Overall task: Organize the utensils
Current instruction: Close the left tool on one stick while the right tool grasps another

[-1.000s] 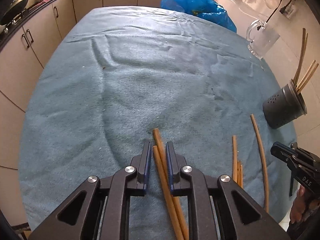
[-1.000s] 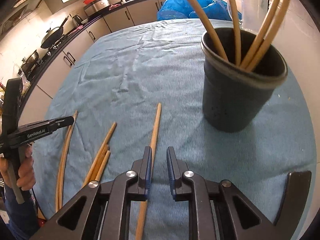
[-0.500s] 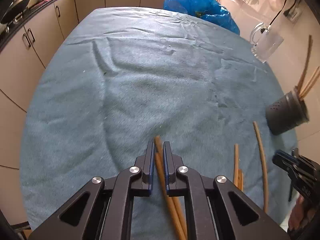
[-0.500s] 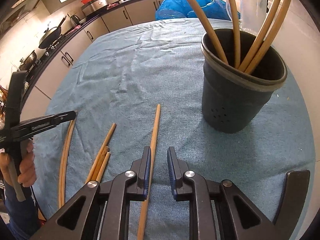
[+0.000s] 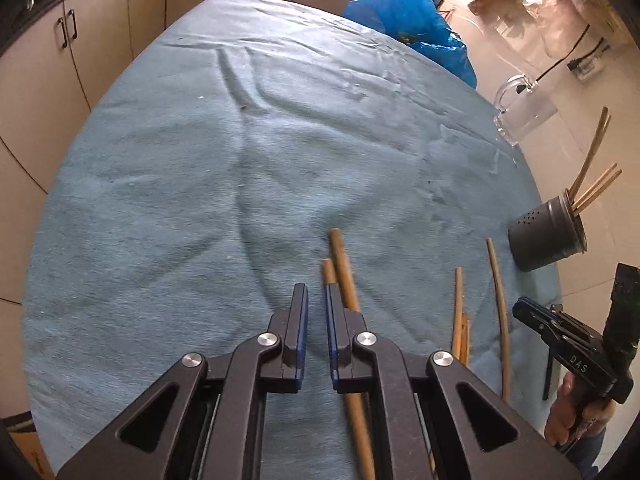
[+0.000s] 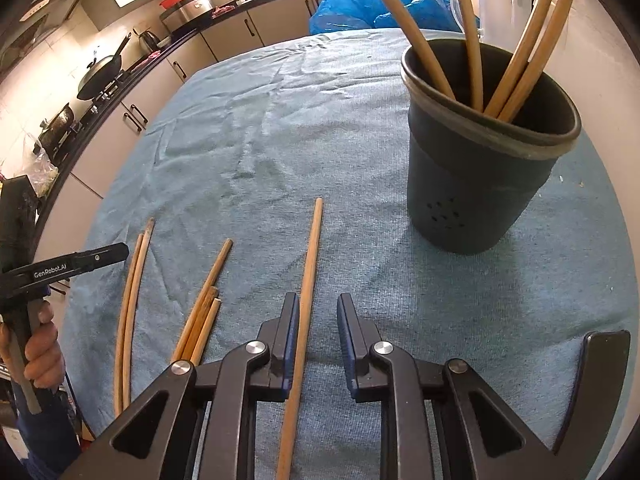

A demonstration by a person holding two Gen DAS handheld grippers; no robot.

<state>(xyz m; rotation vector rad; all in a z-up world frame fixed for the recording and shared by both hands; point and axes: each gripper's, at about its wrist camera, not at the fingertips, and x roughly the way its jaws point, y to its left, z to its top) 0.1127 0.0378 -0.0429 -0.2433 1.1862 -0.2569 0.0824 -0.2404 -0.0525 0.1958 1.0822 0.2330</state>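
The right gripper (image 6: 318, 304) is held open over the cloth (image 6: 280, 140). One stick (image 6: 310, 272) lies between its jaws, close against the left pad and perhaps touching it; the fisheye view does not settle that. It is not yet clamped.

For a good pick, the jaws should be centred on the stick before they are shut, so that it is not rolled aside. The grip is probably best taken near the stick's middle, so that it can be tipped upright without swinging.

The left gripper (image 5: 317, 292) is shut on nothing. A pair (image 5: 340, 268) of sticks lies just beside its right finger and runs under it. The jaws would have to be reopened and shifted over the pair.

The holder (image 6: 480, 184) stands upright, near, ahead and to the right of the right gripper, with four sticks leaning in it. Room is left at its near rim, and that gap should be aimed for so the leaning sticks are not struck.

The holder stands close to the table's edge, with a mug (image 5: 520, 112) beyond it, so wide swings there are better avoided. The middle of the cloth is bare. A bundle (image 6: 204, 308) lies between the grippers and should be passed over, not dragged through.
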